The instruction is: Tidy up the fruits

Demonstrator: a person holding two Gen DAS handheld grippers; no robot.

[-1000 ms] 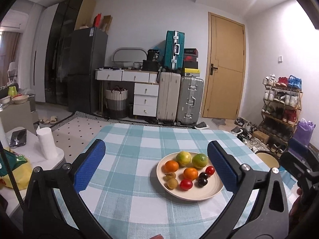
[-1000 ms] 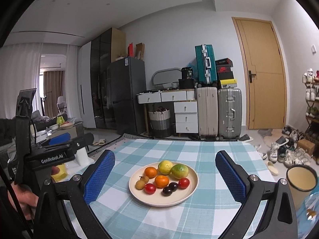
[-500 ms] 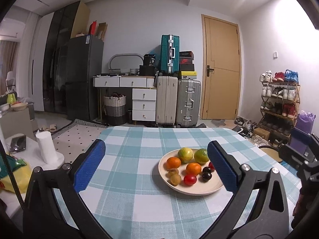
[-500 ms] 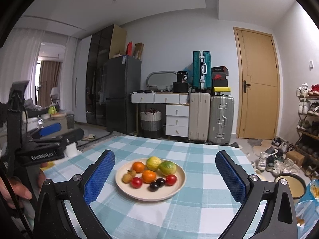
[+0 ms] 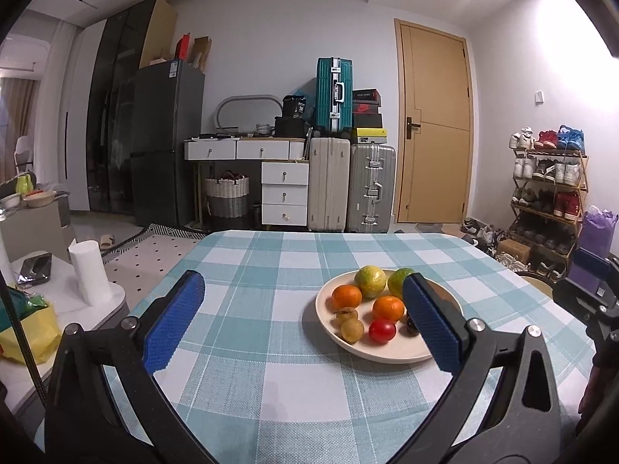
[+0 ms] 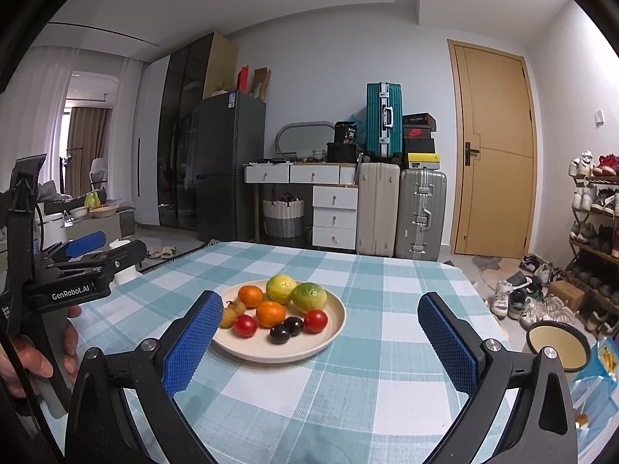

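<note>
Your right gripper point(image 6: 319, 342) sits nearer the round cream plate point(image 6: 332, 332) of mixed fruit, dead ahead; left gripper point(image 5: 305, 321) offset leftward. Both jaws spread wide, empty.

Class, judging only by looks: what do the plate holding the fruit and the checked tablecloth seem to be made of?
Plate: probably ceramic or melamine, cream with a smooth, faintly glossy rim; the look cannot settle which.
Tablecloth: woven fabric, matte; a fine weave texture shows in the teal and white checks up close.
</note>
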